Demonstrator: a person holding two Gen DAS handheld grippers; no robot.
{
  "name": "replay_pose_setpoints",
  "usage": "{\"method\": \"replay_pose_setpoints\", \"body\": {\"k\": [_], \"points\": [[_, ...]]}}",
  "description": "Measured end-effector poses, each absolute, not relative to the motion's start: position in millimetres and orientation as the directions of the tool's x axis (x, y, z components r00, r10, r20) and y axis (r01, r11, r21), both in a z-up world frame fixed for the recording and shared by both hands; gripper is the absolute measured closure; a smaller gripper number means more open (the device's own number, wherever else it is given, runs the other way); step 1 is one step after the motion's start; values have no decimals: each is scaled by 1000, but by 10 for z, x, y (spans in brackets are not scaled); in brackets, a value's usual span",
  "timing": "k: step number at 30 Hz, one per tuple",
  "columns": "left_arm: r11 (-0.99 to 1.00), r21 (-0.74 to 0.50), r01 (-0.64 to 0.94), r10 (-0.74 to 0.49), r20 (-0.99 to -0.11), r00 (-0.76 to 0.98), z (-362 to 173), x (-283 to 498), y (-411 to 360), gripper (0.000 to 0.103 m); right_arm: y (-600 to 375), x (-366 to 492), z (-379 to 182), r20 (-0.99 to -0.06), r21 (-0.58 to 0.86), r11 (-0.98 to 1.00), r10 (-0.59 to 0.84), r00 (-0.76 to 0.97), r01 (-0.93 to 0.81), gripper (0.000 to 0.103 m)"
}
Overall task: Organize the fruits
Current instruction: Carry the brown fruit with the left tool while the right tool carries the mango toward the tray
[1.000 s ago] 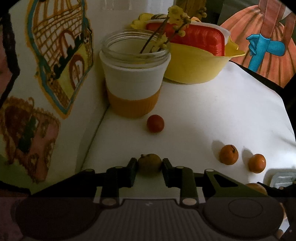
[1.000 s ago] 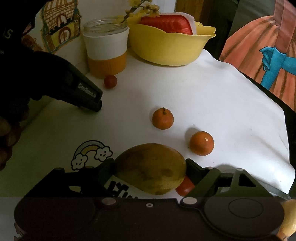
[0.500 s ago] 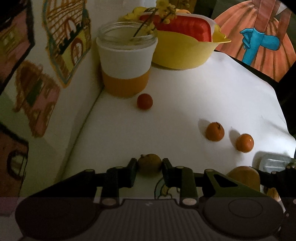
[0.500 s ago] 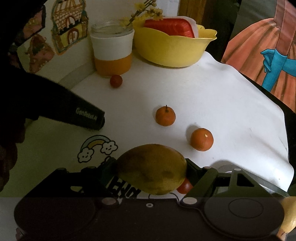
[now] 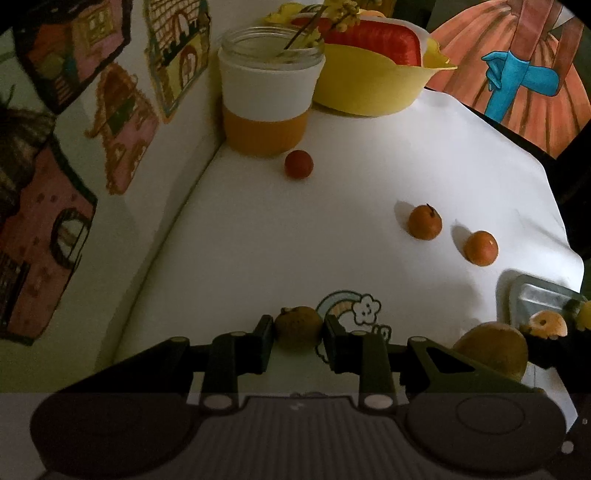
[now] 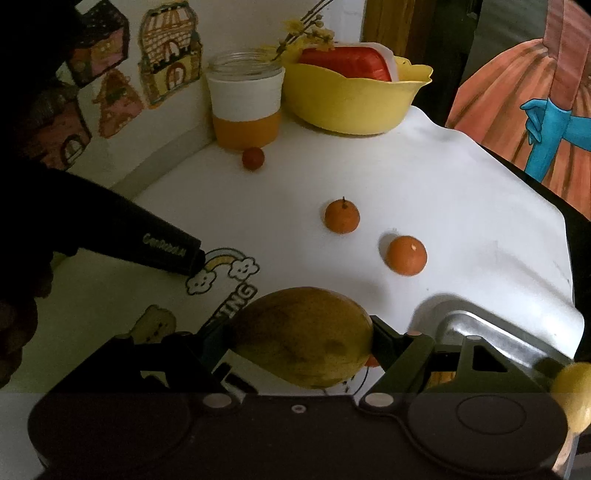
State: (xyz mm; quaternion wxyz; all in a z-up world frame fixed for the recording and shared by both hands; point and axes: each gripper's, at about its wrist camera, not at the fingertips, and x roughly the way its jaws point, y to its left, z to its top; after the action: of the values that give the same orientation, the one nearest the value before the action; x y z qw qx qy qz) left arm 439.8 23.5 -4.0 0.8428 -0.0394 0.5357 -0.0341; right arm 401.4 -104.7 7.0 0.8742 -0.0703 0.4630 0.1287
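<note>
White cloth-covered tabletop [image 6: 424,177] fills both views, cartoon rainbow-and-clouds print [image 6: 221,269] near the front edge. Wall on the left carries coloured drawings of houses [image 5: 173,55]. Orange-skirted painted figure with a blue glove [image 6: 546,122] stands at the back right.

Yellow scalloped plastic bowl [image 6: 351,107] at the far end holds a red block in a white tray [image 6: 351,62]. Touching or just beside it on the left: glass jar with a white and orange sleeve [image 6: 245,107], a yellow flower twig [image 6: 306,26] sticking out.

Metal tray [image 6: 491,332] sits at the right front corner, partly hidden; yellow fruit at the frame edge beside it, unclear whether inside.

Right gripper [image 6: 303,343] is clamped on a large yellow-green mango [image 6: 303,336], held above the cloth just left of the tray. Something small and red-orange peeks out under the mango, cannot tell what.

Left gripper [image 5: 297,328] pinches a small brownish-green round fruit [image 5: 297,326] between both fingers, over the rainbow print. Its black body shows in the right view, left side.

Loose on the cloth: two small orange tangerines mid-table, one with a stem [image 6: 341,216], one smooth [image 6: 405,255], near each other but apart. Small dark red round fruit [image 6: 253,158] lies just in front of the jar.
</note>
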Motion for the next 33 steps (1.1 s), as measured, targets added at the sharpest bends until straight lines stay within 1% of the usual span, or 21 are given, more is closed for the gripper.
{"method": "replay_pose_setpoints", "body": {"k": [17, 25, 33], "points": [[992, -104, 70, -124, -900, 419, 36, 4039, 33, 71, -1372, 3196, 345, -817, 39, 966, 178, 548, -257, 24], [985, -117, 130, -160, -901, 403, 77, 3797, -223, 71, -1592, 2860, 429, -827, 44, 979, 146, 543, -197, 24], [961, -137, 240, -221, -904, 367, 120, 3575, -598, 71, -1846, 2615, 444, -838, 28, 994, 83, 540, -109, 24]]}}
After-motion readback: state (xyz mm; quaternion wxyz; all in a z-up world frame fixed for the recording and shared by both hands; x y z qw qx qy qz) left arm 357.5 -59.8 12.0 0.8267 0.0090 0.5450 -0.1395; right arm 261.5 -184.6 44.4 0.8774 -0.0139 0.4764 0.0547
